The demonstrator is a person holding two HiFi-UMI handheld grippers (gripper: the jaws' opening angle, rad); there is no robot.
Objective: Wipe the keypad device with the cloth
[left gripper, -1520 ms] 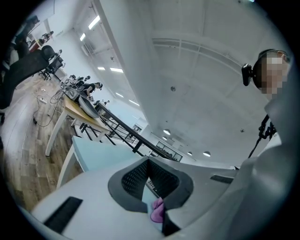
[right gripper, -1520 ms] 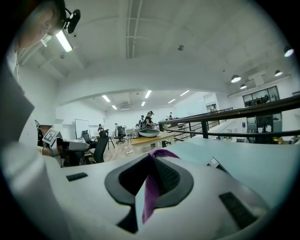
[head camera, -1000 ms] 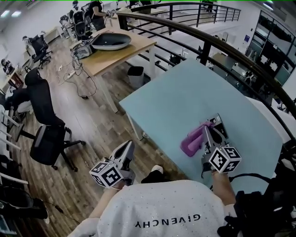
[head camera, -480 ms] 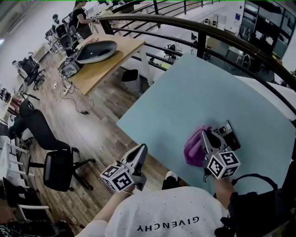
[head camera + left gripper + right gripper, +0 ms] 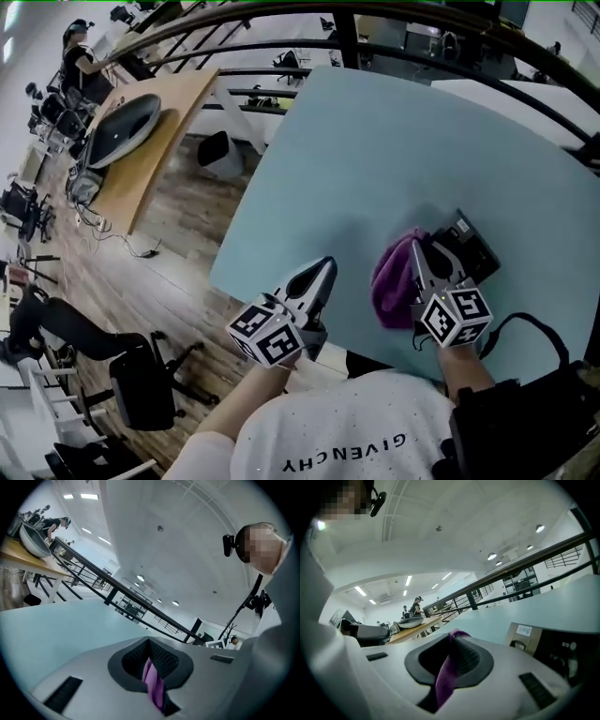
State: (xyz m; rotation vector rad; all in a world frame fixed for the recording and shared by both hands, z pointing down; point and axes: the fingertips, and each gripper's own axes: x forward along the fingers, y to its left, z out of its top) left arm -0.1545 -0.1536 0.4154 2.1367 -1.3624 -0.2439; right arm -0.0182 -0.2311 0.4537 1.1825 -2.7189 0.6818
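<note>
On the pale blue table [image 5: 375, 141], to the right, lies the black keypad device [image 5: 466, 242]; the right gripper view has it low at the right [image 5: 553, 648]. My right gripper [image 5: 415, 246] sits at the device's left edge, shut on the purple cloth [image 5: 392, 277], which bunches to its left. That cloth hangs between the jaws [image 5: 445, 677] of the right gripper [image 5: 452, 634]. My left gripper [image 5: 323, 267] hovers over the table's near edge, left of the cloth. Its jaws [image 5: 149, 641] are shut with a thin purple strip [image 5: 153, 686] between them; the head view shows nothing hanging from it.
A black railing [image 5: 394, 52] runs behind the table. Beyond the table's left edge is wooden floor with a desk carrying a dark oval dish [image 5: 122, 127], a bin [image 5: 220, 155] and an office chair [image 5: 141, 384]. A black cable [image 5: 525, 328] loops at the near right.
My left gripper has come from over the floor to over the table's near edge. The right gripper stays with the cloth at the device. The head view has swung toward the table.
</note>
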